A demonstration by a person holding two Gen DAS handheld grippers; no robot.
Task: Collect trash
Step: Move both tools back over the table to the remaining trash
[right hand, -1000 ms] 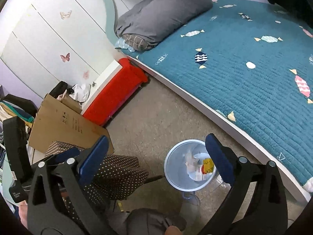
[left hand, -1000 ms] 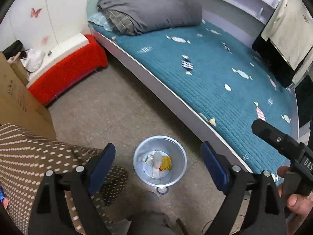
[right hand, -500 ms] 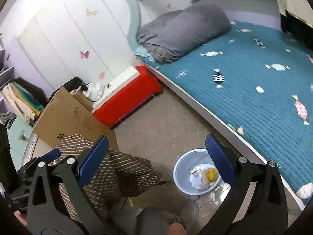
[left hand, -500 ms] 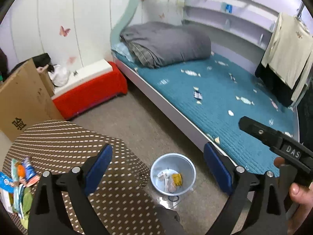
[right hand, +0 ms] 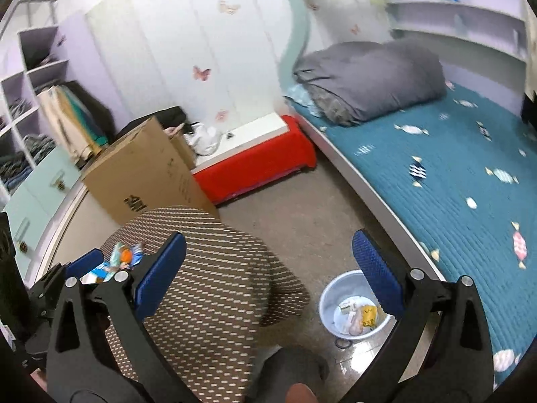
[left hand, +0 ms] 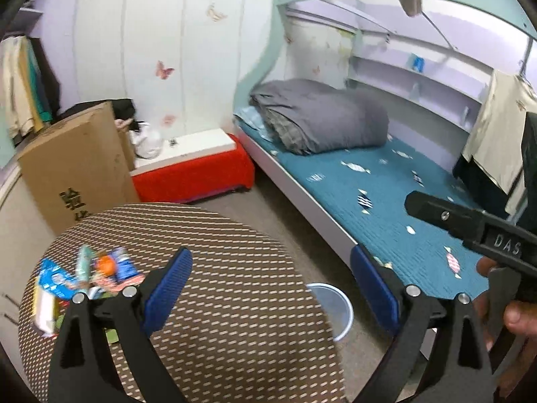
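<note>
A brown cloth with rows of small pale dashes is seen on the round table (left hand: 235, 268) in the lower middle of the frame. Blue, orange and white colours are shown on the wrappers (left hand: 87, 275) at the lower left. The bin (right hand: 352, 305), at the lower right of the right wrist view, is pale grey-blue, with white and yellow pieces inside. The bed cover (right hand: 453, 174) is teal with a candy pattern. The blanket (left hand: 322, 121) is grey, the bench (left hand: 194, 174) red with a white top, the box (left hand: 74, 168) brown.

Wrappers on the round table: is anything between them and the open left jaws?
Nothing visible. The wrappers lie on the table just left of the open left gripper, with only bare tablecloth between.
</note>
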